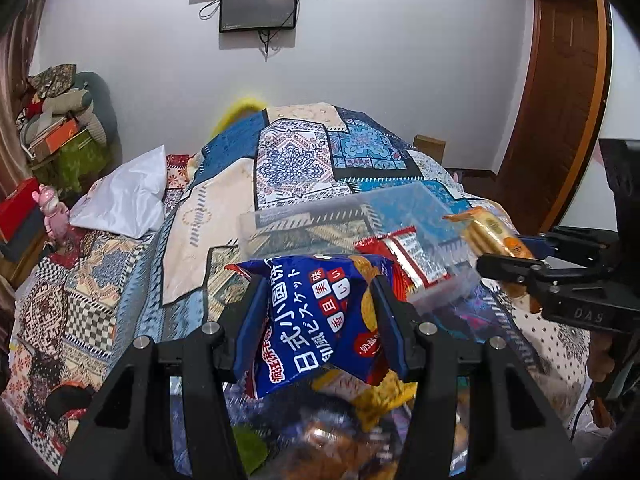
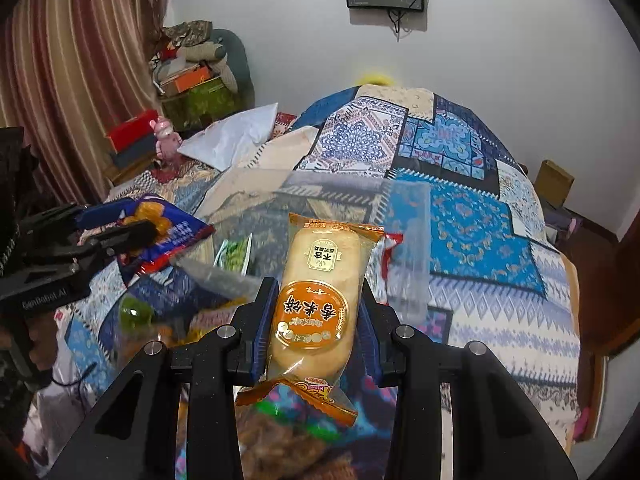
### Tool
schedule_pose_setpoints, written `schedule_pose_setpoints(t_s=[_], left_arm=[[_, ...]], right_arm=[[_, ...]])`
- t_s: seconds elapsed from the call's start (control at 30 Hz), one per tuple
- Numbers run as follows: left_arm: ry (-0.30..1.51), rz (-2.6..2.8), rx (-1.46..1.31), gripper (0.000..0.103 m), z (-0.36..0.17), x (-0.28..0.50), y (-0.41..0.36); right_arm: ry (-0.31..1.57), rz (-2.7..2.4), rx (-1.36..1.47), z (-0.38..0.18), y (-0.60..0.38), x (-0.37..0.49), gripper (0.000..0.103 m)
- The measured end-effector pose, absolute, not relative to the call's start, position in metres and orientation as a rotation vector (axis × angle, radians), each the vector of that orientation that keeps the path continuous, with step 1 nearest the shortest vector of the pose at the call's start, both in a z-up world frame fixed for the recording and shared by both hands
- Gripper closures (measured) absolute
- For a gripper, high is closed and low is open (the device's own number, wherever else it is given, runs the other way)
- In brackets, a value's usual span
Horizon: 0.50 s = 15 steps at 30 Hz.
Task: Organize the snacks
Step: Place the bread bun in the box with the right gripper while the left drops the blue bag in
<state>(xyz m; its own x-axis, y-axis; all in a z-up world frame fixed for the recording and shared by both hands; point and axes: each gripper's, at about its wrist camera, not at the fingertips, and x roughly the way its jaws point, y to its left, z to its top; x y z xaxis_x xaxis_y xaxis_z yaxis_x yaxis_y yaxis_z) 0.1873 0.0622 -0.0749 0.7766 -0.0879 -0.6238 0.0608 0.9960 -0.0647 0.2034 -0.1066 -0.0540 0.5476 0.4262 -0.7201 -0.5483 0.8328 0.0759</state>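
Clear bin on the quilt, behind the snack pile.

left gripper: matt black plastic frame, blue ribbed pads, bright metal screw heads. blue snack bag: glossy printed film, creased. right gripper: same matt black plastic with blue pads. rice cracker pack: glossy film, clear over the cracker, orange at the ends. clear bin: smooth transparent plastic. bedspread: matt woven cloth, patchwork print. door: polished brown wood.
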Motion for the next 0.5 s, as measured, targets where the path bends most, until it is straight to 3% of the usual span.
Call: schedule_pose_setpoints(t_s=[0.5], left_arm=[[0.731, -0.113, -0.035, 0.051, -0.098, 0.248, 0.045]], right_arm=[[0.859, 0.57, -0.142, -0.081, -0.091, 0.258, 0.069]])
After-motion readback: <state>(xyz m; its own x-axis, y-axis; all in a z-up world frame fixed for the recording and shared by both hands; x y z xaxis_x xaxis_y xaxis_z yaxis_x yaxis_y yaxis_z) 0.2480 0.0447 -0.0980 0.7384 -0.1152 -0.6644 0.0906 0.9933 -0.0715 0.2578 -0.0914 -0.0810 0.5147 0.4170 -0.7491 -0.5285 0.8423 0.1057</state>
